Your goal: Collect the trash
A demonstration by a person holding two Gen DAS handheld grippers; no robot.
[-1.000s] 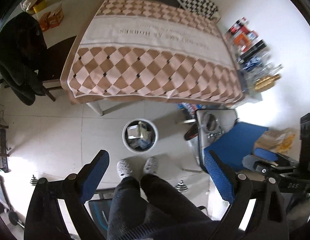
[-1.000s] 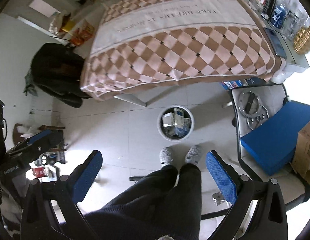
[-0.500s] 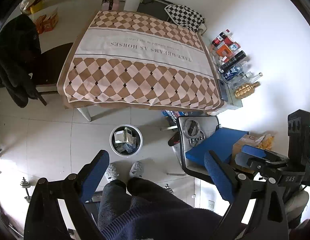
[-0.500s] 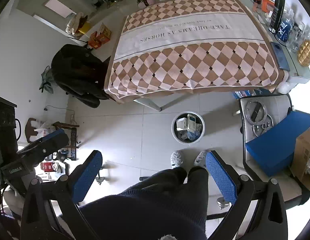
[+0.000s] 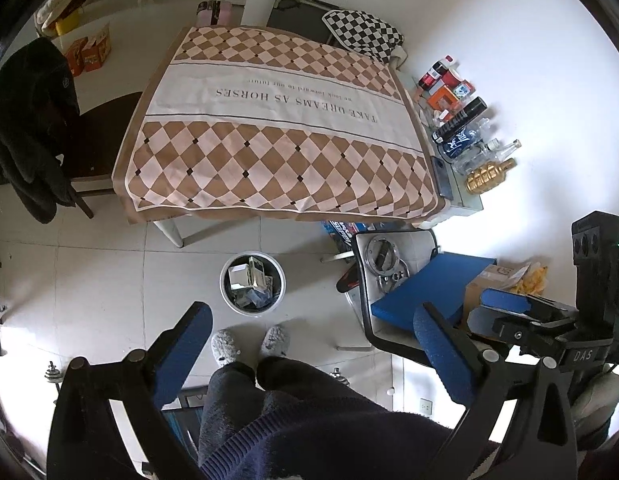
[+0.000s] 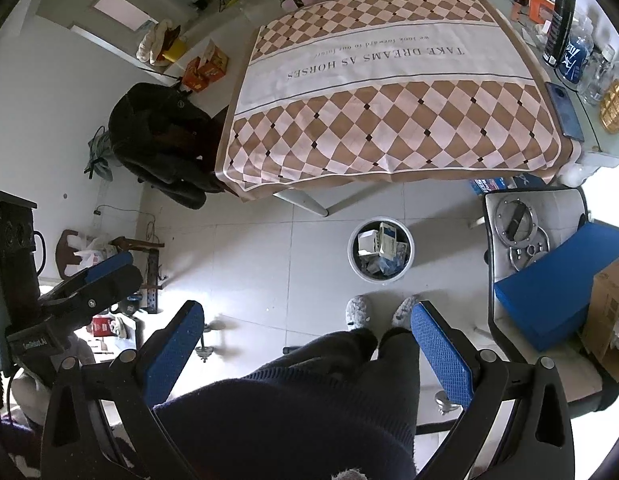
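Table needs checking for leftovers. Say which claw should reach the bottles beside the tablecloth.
Probably the right claw: open, empty, on the same side as the bottles. The left claw, opening and empty, sits farther over.

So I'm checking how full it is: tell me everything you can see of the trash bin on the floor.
The trash bin is a round, light-rimmed container with a dark inside, standing upright on the pale floor tiles. It sits just in front of the covered table, ahead of the person's slippers. It holds white cartons, printed packaging and crumpled wrappers, piled close to the rim. Nothing touches it from outside.

one bin (image 5: 252, 283), one table (image 5: 277, 148), two slippers (image 5: 224, 347)
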